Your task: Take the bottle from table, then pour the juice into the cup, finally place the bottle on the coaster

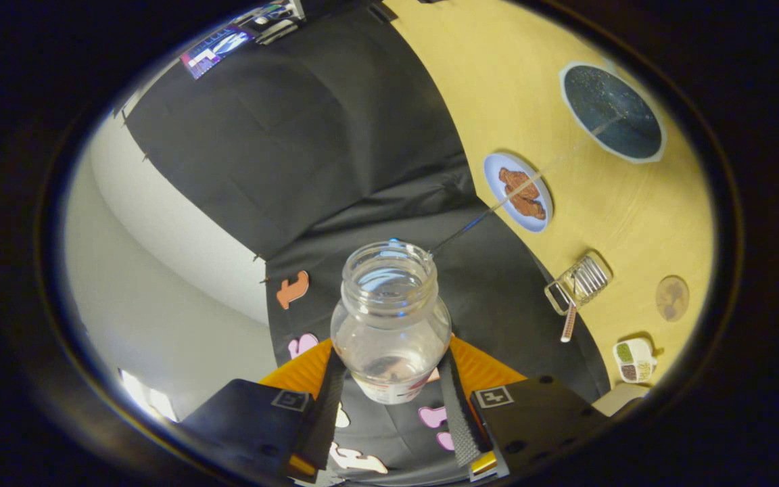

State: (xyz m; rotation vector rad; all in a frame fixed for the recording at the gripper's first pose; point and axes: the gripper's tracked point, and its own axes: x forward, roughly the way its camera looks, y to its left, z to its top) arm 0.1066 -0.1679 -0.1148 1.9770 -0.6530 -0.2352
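Between the two fingers of the gripper (389, 389) sits one clear bottle (390, 321), lid off, squeezed on both sides and held up off the tabletop (498, 74). On that yellow top lie one dark round mat (611, 112), one blue plate (518, 191) and one small brown coaster (671, 297)

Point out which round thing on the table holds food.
The small blue plate, with brown pieces on it. The big dark disc and small brown coaster are bare. Gripper grips the bottle.
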